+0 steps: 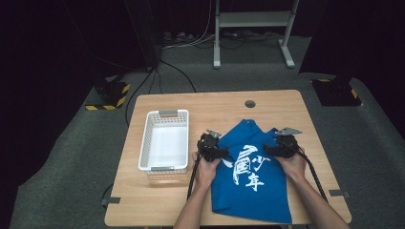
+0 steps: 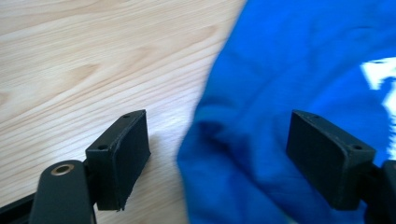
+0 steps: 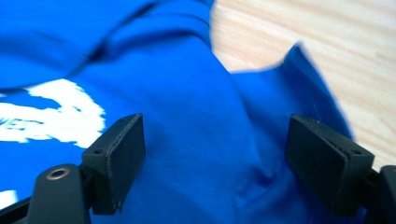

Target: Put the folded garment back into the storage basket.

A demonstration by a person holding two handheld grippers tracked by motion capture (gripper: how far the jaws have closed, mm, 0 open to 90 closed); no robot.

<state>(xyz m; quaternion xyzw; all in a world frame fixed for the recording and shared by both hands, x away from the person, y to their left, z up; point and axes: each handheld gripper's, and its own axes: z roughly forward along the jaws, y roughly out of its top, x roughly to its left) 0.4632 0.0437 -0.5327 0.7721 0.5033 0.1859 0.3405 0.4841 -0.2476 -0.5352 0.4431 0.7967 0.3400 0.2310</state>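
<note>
Two black padded jaws fill the bottom of the left gripper view, and they stand wide apart, released, pressing on nothing. Between them lies the left edge of the blue cotton T-shirt with white printed characters [image 2: 299, 93]: the cloth reaches up to the right-hand jaw, while the left-hand jaw sits over the bare pale wooden table [image 2: 93, 65], just clear of the hem.

Over to the right gripper view: same story, jaws spread and slack. Blue fabric lies between them and under both pads, bunched into a soft fold close to the right-hand jaw, and the white print sits just beyond the left-hand jaw (a bit blurred, so the characters can't be read here). A corner of cloth pokes out past the right-hand jaw onto the wood.

From the high view, the left gripper [image 1: 210, 147] and right gripper [image 1: 282, 145] flank the shirt's upper part, one at each side, the person's hands behind them. The shirt lies crumpled on the table. Outside the left gripper, near but apart, stands a white slotted plastic basket [image 1: 164, 141].
</note>
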